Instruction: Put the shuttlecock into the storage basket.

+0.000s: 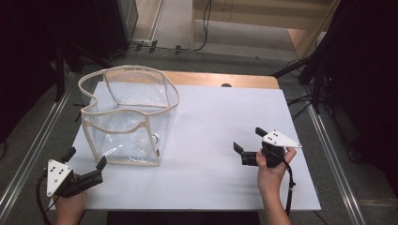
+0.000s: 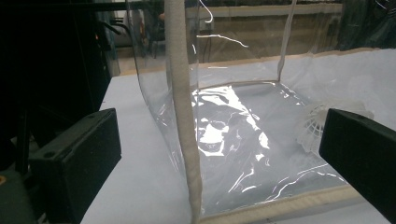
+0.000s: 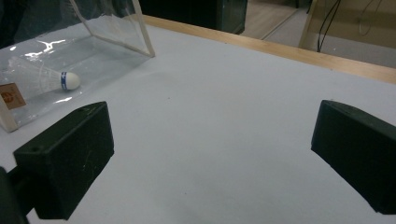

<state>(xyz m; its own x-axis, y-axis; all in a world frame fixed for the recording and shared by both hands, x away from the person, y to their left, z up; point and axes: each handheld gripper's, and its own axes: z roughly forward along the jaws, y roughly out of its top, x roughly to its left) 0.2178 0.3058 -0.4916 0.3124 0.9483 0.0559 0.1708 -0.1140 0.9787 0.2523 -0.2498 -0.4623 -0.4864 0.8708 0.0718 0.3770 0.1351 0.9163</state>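
Note:
A clear plastic bag (image 1: 126, 115) with beige trim stands open on the left of the white table (image 1: 220, 117). A white shuttlecock (image 1: 155, 138) lies inside it near its right front corner. My left gripper (image 1: 86, 158) is open just in front of the bag's front left corner, nothing between its jaws. In the left gripper view the bag's beige corner seam (image 2: 182, 116) rises between the jaws, with the shuttlecock (image 2: 317, 128) behind the plastic. My right gripper (image 1: 249, 139) is open over bare table at the right. The right gripper view shows the shuttlecock (image 3: 46, 79) in the bag (image 3: 112, 28) at far left.
A wooden table edge (image 1: 225, 78) runs along the back with a small dark hole (image 1: 226, 85). Black stands and cables (image 1: 314, 70) sit around the table on the floor. The white surface between bag and right gripper is bare.

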